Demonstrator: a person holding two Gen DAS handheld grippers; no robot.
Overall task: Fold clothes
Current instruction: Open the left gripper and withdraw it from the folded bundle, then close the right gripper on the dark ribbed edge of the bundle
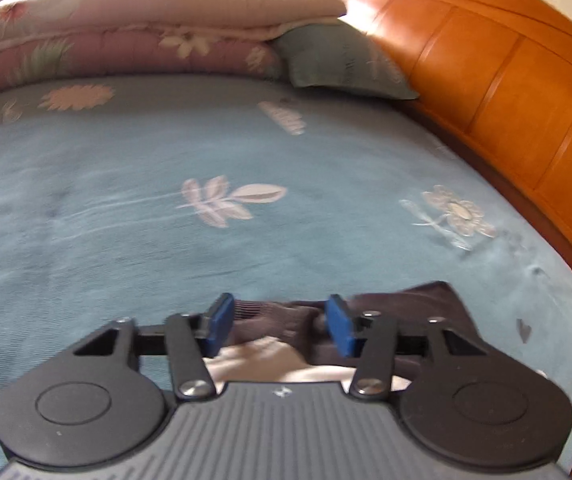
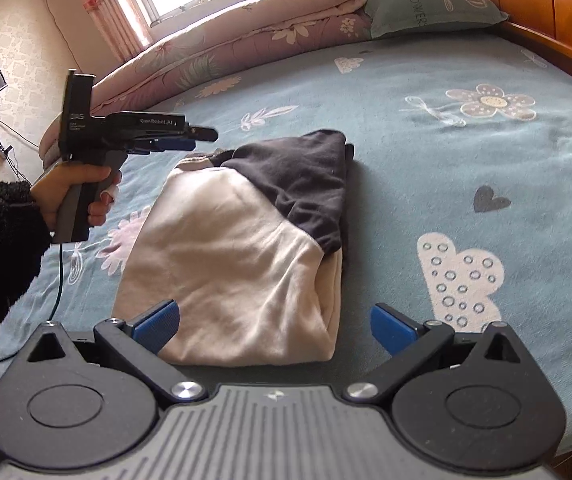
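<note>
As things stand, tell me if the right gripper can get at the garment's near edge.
Probably yes: the right gripper is open, the folded garment lies right ahead of its fingers, and nothing sits between them.

The green pillow (image 2: 426,4) reads "FLOWER"; the left tongs (image 2: 201,136) carry white lettering, seemingly "GenRobot.AI", along their black body.

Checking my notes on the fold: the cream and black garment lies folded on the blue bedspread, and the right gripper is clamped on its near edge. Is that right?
Not quite. The garment does lie folded on the bedspread, but the right gripper is not clamped on it: its jaws stand wide open, with only the near edge lying between them. The right wrist view shows this.
</note>
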